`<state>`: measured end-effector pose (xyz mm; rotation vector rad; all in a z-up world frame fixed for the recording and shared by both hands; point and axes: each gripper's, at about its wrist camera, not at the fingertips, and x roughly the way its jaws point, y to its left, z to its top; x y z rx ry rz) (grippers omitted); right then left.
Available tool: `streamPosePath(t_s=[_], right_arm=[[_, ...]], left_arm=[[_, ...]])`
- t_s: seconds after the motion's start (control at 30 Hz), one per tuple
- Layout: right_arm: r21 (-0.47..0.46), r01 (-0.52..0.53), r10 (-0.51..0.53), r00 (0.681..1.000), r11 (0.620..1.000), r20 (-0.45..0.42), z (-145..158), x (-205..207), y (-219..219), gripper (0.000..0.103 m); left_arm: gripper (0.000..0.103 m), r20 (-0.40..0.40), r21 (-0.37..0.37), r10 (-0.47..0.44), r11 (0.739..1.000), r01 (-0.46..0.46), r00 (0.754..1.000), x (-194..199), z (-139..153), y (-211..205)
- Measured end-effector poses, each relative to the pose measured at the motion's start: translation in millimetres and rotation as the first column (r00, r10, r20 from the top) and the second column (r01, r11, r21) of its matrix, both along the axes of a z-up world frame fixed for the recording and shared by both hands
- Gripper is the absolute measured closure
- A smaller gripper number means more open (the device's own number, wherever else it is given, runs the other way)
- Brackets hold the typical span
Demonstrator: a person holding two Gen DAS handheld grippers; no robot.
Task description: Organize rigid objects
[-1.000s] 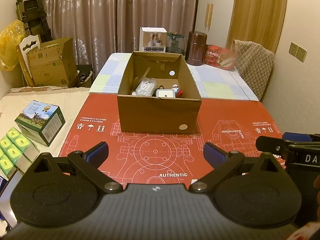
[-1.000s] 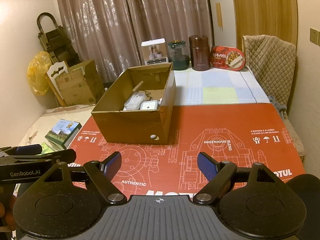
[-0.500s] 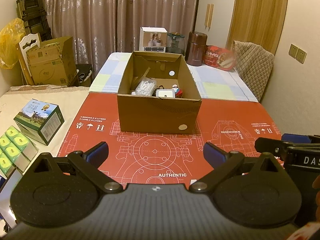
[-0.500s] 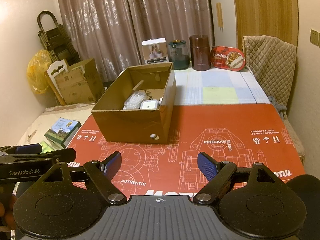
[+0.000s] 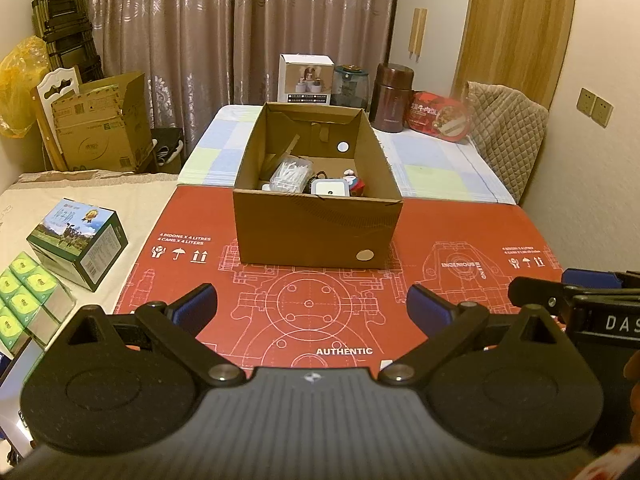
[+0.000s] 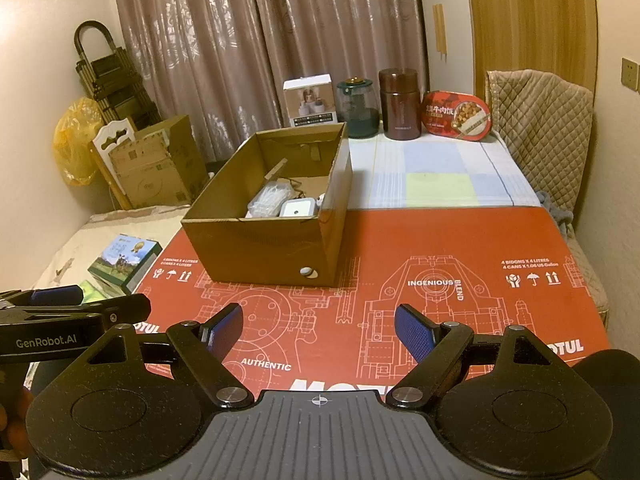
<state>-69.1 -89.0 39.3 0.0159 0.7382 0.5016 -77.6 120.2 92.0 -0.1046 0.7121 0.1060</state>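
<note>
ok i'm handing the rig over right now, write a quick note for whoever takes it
Left claw: open, empty, held above the red mat.
Right claw: open, empty, above the same mat.
Cardboard box stands on the mat ahead of both claws. Inside: a clear bag of white bits, a white square gadget and a few small things.
Done: nothing visibly out of the box.
Left: all the sorting.

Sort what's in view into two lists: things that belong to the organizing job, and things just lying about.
Part of the job:
- cardboard box on the red mat
- bag of white bits inside it
- white square gadget inside it
- left claw, open, empty
- right claw, open, empty

Lying about:
- brown flask
- red food tin
- green milk carton
- yellow bag
</note>
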Motion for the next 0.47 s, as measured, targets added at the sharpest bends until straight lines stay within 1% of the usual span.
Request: streamPosePath(t_s=[0.2,0.47], right_arm=[[0.0,0.0,0.0,1.0,1.0,-0.001,-0.8,0.6,-0.8,0.023],[-0.003,0.001,-0.001,1.0,1.0,0.002,-1.8,2.2,-2.0,0.023]], left_arm=[[0.003,-0.004,-0.006,-0.006,1.0,0.006,1.0,3.2,-0.4,-0.5],[0.003,0.02,-0.027,0.002,1.0,-0.002,1.0,3.5,0.5,2.7]])
